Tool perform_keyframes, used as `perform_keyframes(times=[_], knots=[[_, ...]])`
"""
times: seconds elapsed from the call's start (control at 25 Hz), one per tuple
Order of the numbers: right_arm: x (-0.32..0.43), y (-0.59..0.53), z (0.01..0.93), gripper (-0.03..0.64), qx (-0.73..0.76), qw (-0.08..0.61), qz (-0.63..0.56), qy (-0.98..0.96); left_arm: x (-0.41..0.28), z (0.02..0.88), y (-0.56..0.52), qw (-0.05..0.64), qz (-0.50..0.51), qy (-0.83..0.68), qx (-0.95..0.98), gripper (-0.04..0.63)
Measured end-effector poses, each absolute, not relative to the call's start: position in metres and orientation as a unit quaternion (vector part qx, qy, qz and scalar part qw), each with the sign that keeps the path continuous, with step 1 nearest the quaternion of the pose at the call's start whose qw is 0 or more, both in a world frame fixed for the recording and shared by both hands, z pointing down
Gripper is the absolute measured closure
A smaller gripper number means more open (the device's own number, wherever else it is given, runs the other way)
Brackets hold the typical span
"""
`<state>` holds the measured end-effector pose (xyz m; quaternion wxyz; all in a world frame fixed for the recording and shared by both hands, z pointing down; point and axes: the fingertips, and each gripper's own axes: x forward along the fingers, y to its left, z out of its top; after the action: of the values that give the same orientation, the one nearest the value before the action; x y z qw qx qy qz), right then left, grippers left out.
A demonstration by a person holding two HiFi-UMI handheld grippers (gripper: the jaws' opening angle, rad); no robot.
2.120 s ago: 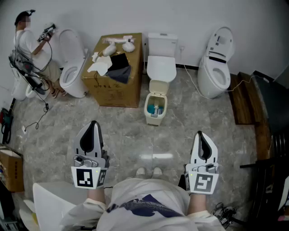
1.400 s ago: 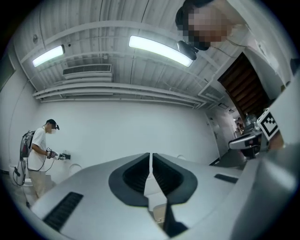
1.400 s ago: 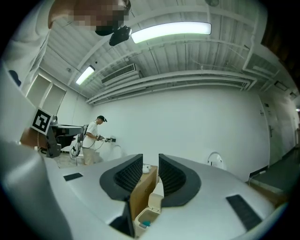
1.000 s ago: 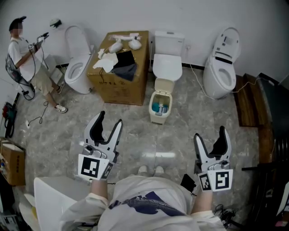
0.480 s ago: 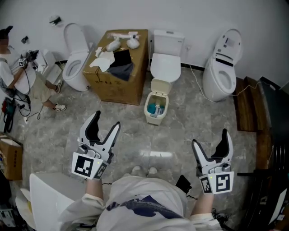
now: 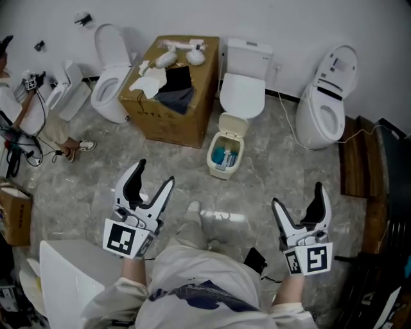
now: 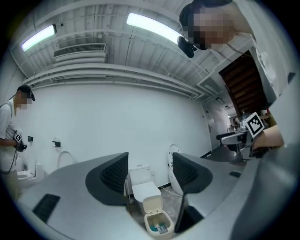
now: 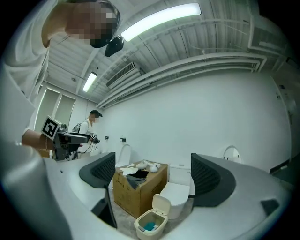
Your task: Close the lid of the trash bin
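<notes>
Trash bin (image 6: pixel 218 171) approached, lid (image 6: pixel 234 123) still raised.
Jaws of left gripper (image 6: pixel 155 173) and right gripper (image 6: pixel 298 196) have just been spread, empty.

White walls (image 6: pixel 308 19), grey marble floor (image 6: pixel 276 173), ceiling strip lights (image 7: pixel 154 28).

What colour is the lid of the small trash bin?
The lid is cream; the right gripper view shows it best.

The head view looks steeply down over the left gripper (image 6: pixel 154 172) and right gripper (image 6: pixel 297 196) onto the floor (image 6: pixel 83 186). Each gripper view faces level along its jaws; all three share the bin (image 6: pixel 218 171) well ahead.
</notes>
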<state>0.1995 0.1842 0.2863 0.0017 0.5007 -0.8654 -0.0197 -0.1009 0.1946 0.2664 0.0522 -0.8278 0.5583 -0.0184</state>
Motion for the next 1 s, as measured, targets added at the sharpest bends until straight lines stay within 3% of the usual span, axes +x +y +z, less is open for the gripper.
perform_keyframes(times=[0.32, 0.6, 1.0], knots=[[0.145, 0.082, 0.306, 0.12, 0.51, 0.016, -0.014, -0.86, -0.136, 0.311, 0.07, 0.039, -0.033, 0.533, -0.845, 0.318], [0.09, -0.014, 0.295, 0.118, 0.541, 0.021, -0.019, -0.84, -0.142, 0.284, -0.051, 0.057, -0.016, 0.475, -0.878, 0.316], [0.094, -0.095, 0.292, 0.118, 0.582, 0.018, -0.018, -0.813, -0.132, 0.279, -0.148, 0.059, -0.015, 0.434, -0.899, 0.316]])
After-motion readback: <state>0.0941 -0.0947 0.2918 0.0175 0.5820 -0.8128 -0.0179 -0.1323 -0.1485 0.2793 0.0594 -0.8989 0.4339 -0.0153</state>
